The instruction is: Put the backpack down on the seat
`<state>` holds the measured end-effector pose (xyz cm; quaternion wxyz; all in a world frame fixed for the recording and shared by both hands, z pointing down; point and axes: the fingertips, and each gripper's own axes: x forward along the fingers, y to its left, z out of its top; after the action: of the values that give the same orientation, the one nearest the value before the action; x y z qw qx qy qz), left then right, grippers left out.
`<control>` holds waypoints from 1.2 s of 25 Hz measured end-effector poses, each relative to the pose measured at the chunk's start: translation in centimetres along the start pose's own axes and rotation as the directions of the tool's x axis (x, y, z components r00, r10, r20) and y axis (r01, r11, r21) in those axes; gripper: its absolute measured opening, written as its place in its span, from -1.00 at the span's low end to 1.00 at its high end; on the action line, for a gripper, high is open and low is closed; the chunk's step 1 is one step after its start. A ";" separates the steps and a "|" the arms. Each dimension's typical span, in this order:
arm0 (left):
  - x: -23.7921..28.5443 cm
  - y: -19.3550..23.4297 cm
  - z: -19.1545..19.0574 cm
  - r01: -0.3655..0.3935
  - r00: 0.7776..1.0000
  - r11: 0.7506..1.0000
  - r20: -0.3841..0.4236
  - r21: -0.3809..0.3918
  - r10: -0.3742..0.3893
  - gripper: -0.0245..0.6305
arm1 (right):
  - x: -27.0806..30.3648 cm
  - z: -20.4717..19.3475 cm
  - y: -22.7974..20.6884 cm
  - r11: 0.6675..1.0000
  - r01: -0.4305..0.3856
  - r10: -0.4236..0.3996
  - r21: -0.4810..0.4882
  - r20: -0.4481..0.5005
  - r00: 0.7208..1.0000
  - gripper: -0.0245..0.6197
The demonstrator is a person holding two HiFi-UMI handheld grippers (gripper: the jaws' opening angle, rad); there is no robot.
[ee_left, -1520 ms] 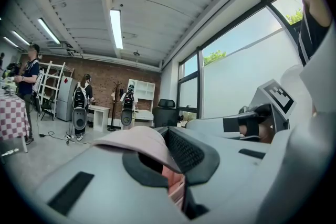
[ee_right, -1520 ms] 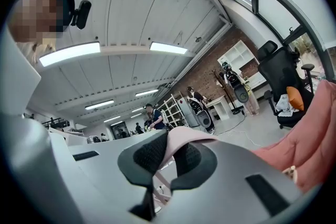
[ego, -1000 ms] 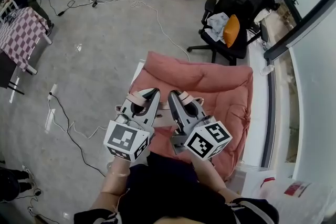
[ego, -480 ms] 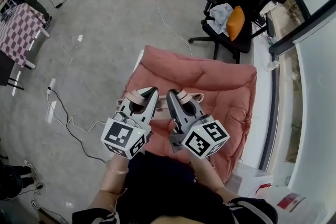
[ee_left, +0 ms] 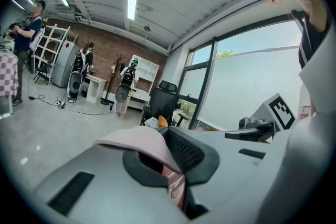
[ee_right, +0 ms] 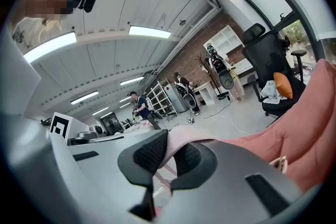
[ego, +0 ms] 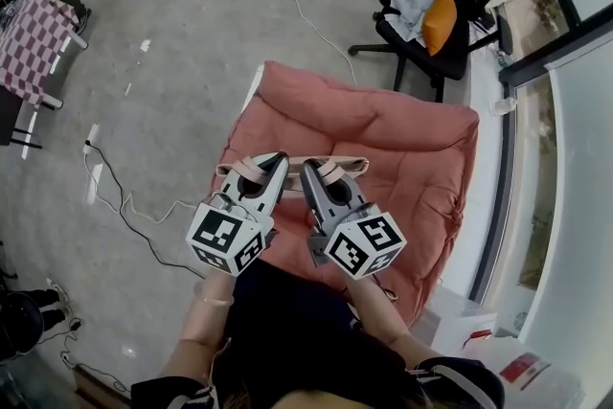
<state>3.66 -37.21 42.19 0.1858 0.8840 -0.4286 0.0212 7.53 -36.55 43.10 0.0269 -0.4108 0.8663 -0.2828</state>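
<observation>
Both grippers hang side by side above a salmon-pink padded seat cushion [ego: 402,139]. My left gripper [ego: 273,163] is shut on a pale pink backpack strap [ego: 294,164], which drapes over its lower jaw in the left gripper view as the strap [ee_left: 136,140]. My right gripper [ego: 316,170] is shut on the strap [ee_right: 181,140] too. The strap runs level across the two jaw tips. The backpack's body is hidden beneath the grippers and my arms. The cushion [ee_right: 310,149] shows to the right in the right gripper view.
A black office chair [ego: 441,5] with an orange pillow [ego: 439,22] stands beyond the seat. Cables [ego: 115,196] trail over the grey floor at the left. A checkered table [ego: 34,53] stands far left, window frames along the right. People stand far off.
Both grippers have sunk toward the cushion, still shut on the strap. More of the strap now shows stretched across their tips.
</observation>
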 end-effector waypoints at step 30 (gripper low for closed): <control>-5.1 3.8 -11.9 -0.005 0.975 0.990 -0.222 -0.139 -0.026 -0.87 | 0.3 -14.3 1.3 0.982 0.157 -0.138 0.105 -0.175 0.975 -0.78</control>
<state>-1.04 -31.40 53.48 0.2936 0.8632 -0.4009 0.0895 2.47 -29.46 54.45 -0.0425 -0.4467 0.8143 -0.3681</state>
